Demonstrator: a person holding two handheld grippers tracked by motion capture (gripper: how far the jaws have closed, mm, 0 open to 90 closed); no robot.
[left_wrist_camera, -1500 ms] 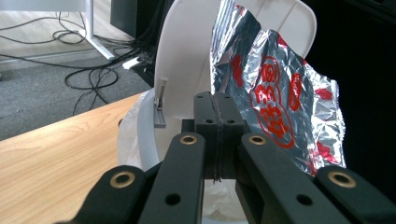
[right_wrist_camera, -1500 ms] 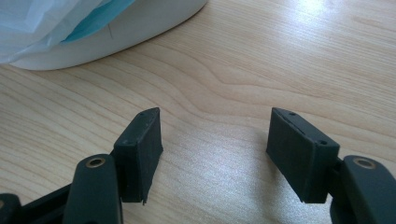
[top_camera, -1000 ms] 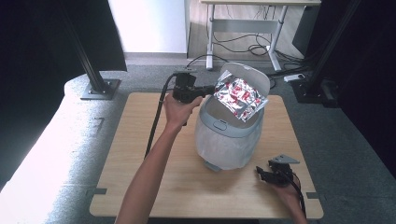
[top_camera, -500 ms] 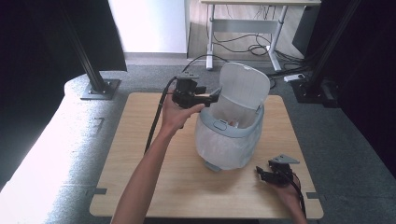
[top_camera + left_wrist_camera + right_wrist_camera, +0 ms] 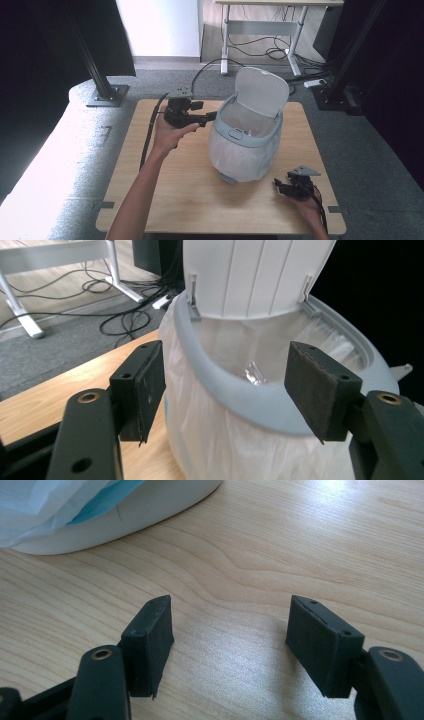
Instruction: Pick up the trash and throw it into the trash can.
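L gripper (image 5: 212, 117) sits just beside the rim of the pale grey lidded bin w/ white plastic liner (image 5: 247, 145), at its 9 o'clock in the high view. Its fingers (image 5: 142, 385) have just been opening; now released, nothing between them. A crumpled silver wrapper (image 5: 252, 374) lies inside the bin, partly hidden by the rim.

R gripper (image 5: 280, 186) rests low on the wooden tabletop (image 5: 170, 190) at the bin's 5 o'clock, fingers (image 5: 150, 635) spread, empty.

Step in hand, likely: clear L gripper away after the drop. Best done by backing off toward 9 o'clock w/o snagging the liner; lid shuts after, prob.

Bin stands mid-tabletop, long axis vertical, mouth up. Hinged lid (image 5: 262, 90) upright at 1 o'clock, release button facing 7 o'clock.
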